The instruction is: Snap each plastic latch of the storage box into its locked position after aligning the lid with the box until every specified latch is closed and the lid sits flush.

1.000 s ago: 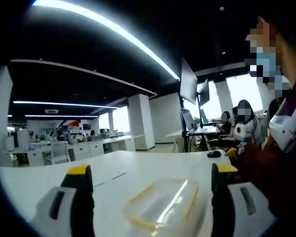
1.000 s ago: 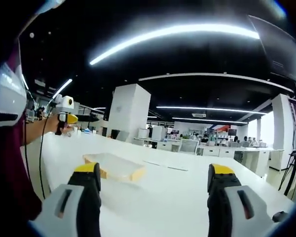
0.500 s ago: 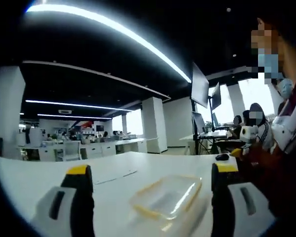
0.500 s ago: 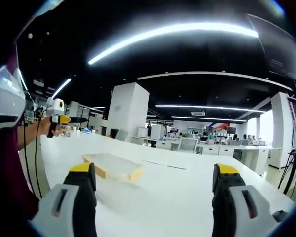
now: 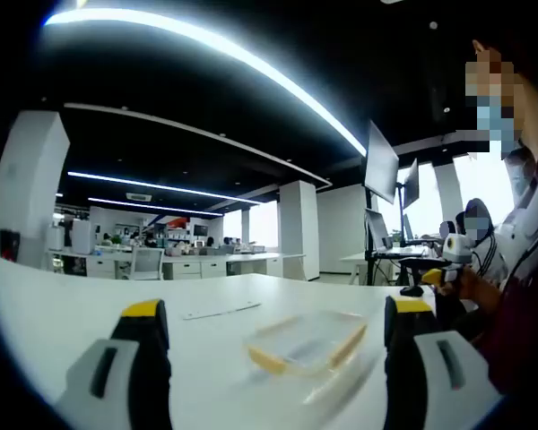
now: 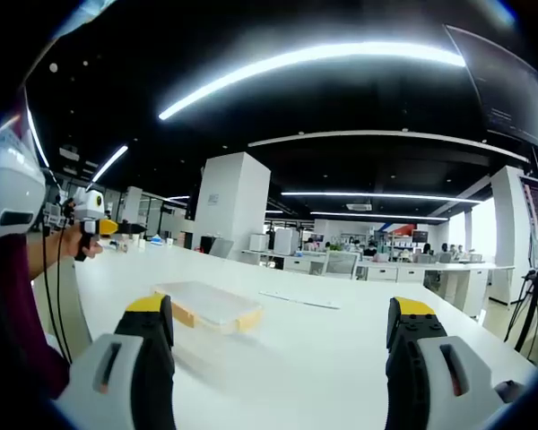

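Note:
The clear storage box [image 5: 307, 343] with yellow latches along its sides lies on the white table [image 5: 63, 313], just ahead of my left gripper [image 5: 276, 307]. That gripper is open and holds nothing. In the right gripper view the same box [image 6: 208, 306] sits ahead and left of centre. Its flat lid looks to rest on the clear body. My right gripper [image 6: 280, 305] is open and empty, short of the box. The right gripper [image 5: 444, 269] comes into the left gripper view at the right edge. A hand holds the left gripper [image 6: 94, 219] up at the left of the right gripper view.
A thin flat strip [image 5: 220, 311] lies on the table beyond the box, also in the right gripper view as a strip [image 6: 300, 300]. Monitors [image 5: 381, 166] and a mouse [image 5: 412, 290] stand at the right. A person's sleeve [image 6: 18, 296] is close at the left. Desks and columns fill the background.
Both cameras have shifted; the box stays put on the table. In the right gripper view the left gripper has drifted left. The right jaws stand slightly wider than a second ago.

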`<state>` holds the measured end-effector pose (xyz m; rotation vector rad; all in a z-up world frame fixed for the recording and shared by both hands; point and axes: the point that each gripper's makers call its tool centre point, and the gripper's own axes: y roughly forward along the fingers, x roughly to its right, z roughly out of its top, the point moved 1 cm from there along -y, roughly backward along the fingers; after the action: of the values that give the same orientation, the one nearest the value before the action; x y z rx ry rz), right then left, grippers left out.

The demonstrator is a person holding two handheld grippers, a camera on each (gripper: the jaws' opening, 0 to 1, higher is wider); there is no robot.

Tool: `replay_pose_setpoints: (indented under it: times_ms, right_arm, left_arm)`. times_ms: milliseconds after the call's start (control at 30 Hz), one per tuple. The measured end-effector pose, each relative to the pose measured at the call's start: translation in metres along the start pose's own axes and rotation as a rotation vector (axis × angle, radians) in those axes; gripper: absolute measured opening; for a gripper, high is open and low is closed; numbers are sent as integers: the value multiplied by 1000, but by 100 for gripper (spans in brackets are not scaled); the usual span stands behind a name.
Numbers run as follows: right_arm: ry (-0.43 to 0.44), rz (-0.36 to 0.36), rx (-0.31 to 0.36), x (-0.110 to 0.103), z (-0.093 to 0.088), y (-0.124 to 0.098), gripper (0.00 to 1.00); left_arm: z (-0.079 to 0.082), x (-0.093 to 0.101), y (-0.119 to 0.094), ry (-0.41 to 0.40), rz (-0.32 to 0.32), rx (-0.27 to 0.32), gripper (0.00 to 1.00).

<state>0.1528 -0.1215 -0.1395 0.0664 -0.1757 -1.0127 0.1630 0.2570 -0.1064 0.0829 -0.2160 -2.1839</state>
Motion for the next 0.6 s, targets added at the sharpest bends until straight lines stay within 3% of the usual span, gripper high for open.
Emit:
replay_pose_setpoints:
  times_ms: [600]
  right_arm:
    - [11, 6, 3, -2, 3, -3, 100]
  left_arm:
    - [-9, -5, -16, -22, 40, 11, 100]
